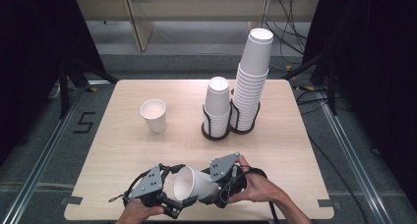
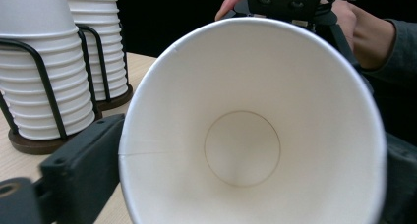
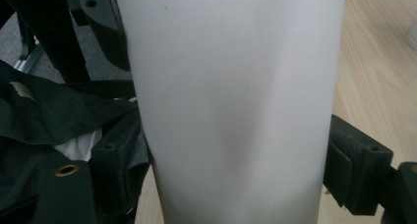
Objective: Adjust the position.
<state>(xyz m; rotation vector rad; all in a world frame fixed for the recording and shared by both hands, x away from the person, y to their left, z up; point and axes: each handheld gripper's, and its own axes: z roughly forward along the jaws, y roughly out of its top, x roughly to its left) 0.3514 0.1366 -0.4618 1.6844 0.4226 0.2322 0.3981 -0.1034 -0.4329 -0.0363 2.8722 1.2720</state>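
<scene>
I hold a white paper cup (image 1: 193,183) sideways near the table's (image 1: 290,150) front edge, open wood ahead. My right gripper's (image 1: 216,187) jaws clamp its body; my left gripper's (image 1: 179,194) jaws flank its empty mouth, grip unclear. Two racks (image 1: 216,131) hold stacked cups (image 1: 251,81); a single cup (image 1: 154,115) stands left.

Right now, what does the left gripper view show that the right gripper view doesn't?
Left gripper view alone: the inside and flat bottom of the held cup, the two cup stacks in wire holders, and the person's hand behind the cup. Right gripper view alone: the cup's plain outer wall, seen from the side, with black fabric at left. Both: that one white cup between black fingers, over the wooden table.
</scene>
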